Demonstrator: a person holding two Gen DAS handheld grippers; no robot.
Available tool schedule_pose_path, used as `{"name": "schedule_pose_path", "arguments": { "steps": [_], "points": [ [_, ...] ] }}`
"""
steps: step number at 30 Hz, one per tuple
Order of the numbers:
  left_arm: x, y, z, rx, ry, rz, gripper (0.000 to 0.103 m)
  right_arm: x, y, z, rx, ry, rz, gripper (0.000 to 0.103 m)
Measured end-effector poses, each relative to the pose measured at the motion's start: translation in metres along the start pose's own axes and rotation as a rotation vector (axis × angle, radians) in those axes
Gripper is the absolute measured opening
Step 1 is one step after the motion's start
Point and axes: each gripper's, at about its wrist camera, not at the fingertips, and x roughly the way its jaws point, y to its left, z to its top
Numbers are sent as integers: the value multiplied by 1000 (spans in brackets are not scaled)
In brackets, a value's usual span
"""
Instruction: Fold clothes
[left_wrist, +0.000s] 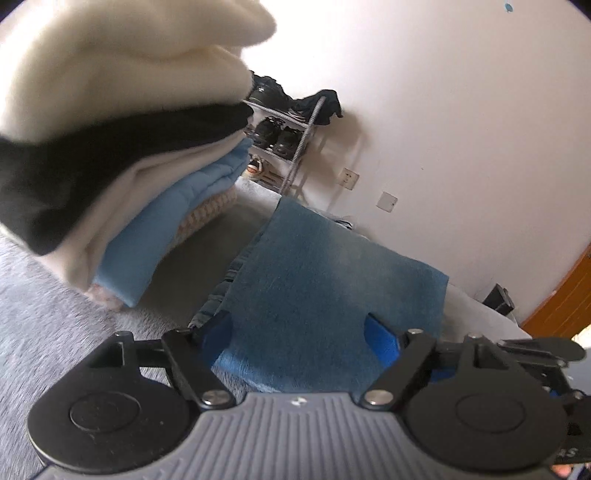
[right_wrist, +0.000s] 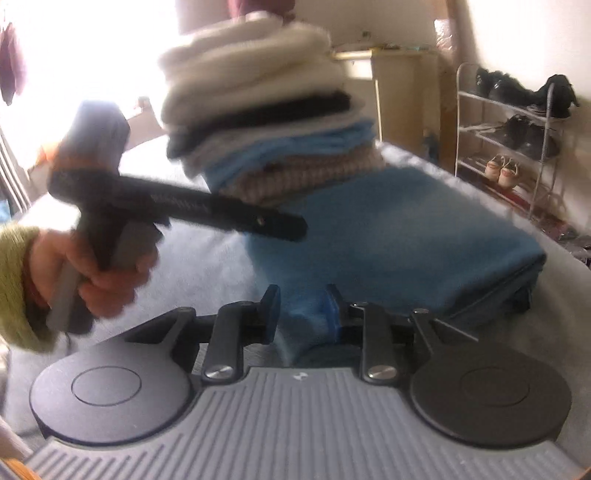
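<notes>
A folded blue fleece garment (left_wrist: 332, 280) lies flat on the grey bed cover (left_wrist: 55, 325). My left gripper (left_wrist: 299, 328) hovers just over its near edge, open, with nothing between the blue pads. In the right wrist view the same blue garment (right_wrist: 399, 229) stretches ahead. A raised fold of it fills the gap of my right gripper (right_wrist: 302, 301), and both fingers touch the cloth. A tall stack of folded clothes (right_wrist: 266, 122), cream, black, white, blue and knitted beige, stands behind the garment. A hand (right_wrist: 99, 277) in a green sleeve holds the left gripper's black body (right_wrist: 184, 201) at the left.
A metal shoe rack (right_wrist: 517, 122) with dark shoes stands by the white wall beyond the bed. Two wall sockets (left_wrist: 349, 177) sit low on the wall. A wooden door edge (left_wrist: 561, 291) is at the right, and a pale cabinet (right_wrist: 402, 85) behind the stack.
</notes>
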Motion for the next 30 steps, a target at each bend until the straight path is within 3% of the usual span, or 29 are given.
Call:
{"name": "schedule_pose_path", "arguments": {
  "steps": [4,8,15,20,25,30],
  "points": [
    [-32,-6,-10,-40,-15,32,81,-14,14,-10,43,16,-30,30],
    [-75,-23,-28,-12,-10,107,86,-20,29,-18,121,64,-35,38],
    [-136,-66,-50,57,20,219,98,-47,56,-18,192,186,-176,55],
    [-141,-82,-58,50,78,227,103,-66,71,-25,262,226,-308,71],
    [-139,-97,-70,34,120,223,103,-84,78,-33,311,221,-387,79],
    [-136,-109,-81,56,145,240,103,-95,79,-36,317,249,-474,81]
  ]
}}
